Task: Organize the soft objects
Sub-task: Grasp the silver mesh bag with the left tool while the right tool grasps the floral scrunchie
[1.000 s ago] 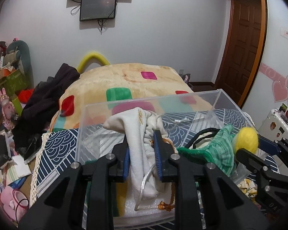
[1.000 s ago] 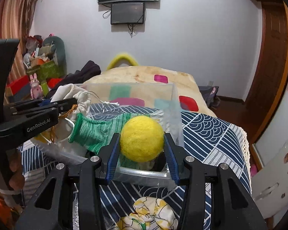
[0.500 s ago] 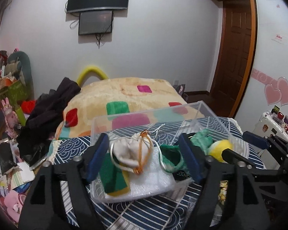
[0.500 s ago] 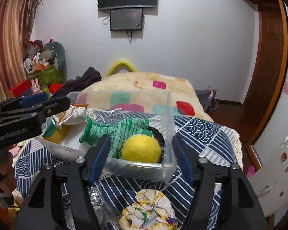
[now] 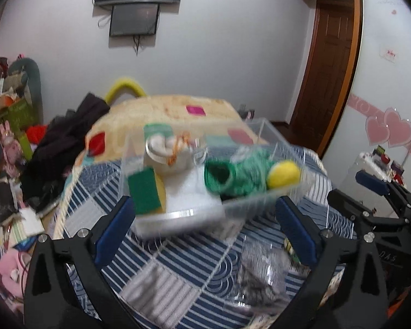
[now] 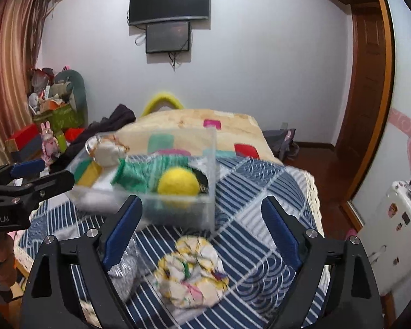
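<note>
Clear plastic bin [image 6: 178, 213] on blue patterned bedspread [image 6: 260, 192], holding yellow felt ball [image 6: 178, 185], green knit sleeve [image 5: 238, 172], white drawstring pouch [image 5: 164, 153]. Floral fabric scrunchie [image 6: 191, 271] outside, near bin. Your left gripper [image 5: 208, 235] spread, empty; your right gripper [image 6: 202, 235] likewise.

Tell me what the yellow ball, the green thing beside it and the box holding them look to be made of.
Yellow ball: probably felted wool; matte, fuzzy surface with no shine.
Green thing: a ribbed knit, likely yarn; an open cuff shows in the left view. The picture is blurred, so the type of fibre is unclear.
Box: clear rigid plastic, it seems; glossy, and the bedspread shows through its walls.
</note>
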Action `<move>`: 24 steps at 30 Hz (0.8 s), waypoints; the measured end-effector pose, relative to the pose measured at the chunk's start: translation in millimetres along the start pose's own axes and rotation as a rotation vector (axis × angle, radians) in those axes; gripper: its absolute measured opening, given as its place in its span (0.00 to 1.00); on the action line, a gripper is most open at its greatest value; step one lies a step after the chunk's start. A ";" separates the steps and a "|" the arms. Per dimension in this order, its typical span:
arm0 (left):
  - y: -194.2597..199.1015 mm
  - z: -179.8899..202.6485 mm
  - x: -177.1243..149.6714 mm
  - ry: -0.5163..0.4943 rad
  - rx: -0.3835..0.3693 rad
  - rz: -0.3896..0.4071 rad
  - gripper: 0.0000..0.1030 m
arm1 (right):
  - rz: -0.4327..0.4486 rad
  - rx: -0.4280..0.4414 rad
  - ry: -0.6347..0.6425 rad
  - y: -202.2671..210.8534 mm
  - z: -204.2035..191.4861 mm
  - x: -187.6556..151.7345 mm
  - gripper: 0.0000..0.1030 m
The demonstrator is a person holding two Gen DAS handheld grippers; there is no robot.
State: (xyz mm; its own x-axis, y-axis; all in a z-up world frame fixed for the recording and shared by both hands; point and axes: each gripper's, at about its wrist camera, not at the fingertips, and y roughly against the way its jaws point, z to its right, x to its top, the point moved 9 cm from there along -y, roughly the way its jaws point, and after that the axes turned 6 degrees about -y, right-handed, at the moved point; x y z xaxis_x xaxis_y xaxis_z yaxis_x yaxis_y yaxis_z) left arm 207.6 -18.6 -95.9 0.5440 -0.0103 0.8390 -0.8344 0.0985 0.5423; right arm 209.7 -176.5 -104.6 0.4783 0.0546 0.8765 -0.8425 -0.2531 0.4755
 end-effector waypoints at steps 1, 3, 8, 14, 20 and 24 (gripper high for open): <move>-2.4 1.3 -5.5 0.001 -0.003 -0.015 1.00 | -0.017 -0.001 -0.003 -3.2 1.3 -6.3 0.85; -8.7 4.0 -20.7 -0.005 0.004 -0.057 1.00 | -0.056 -0.005 -0.011 -9.6 1.4 -21.6 0.88; -20.8 13.8 -51.4 -0.015 -0.005 -0.130 1.00 | -0.164 -0.018 -0.015 -30.2 5.2 -59.4 0.89; -38.6 28.7 -87.6 -0.014 -0.040 -0.232 1.00 | -0.234 -0.027 0.004 -44.7 7.5 -87.4 0.88; -40.6 48.0 -97.5 -0.050 -0.079 -0.237 1.00 | -0.239 0.011 0.001 -41.4 4.8 -94.6 0.57; -46.3 55.4 -103.1 -0.057 -0.097 -0.245 1.00 | -0.239 0.041 0.007 -37.4 -1.3 -94.8 0.33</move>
State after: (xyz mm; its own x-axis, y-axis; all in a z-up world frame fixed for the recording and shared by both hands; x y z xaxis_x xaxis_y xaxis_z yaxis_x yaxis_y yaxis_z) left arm 185.3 -77.3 -205.0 0.7207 -0.1011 0.6859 -0.6646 0.1810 0.7250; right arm 195.6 -170.9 -205.4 0.6609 0.1246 0.7400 -0.6948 -0.2711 0.6662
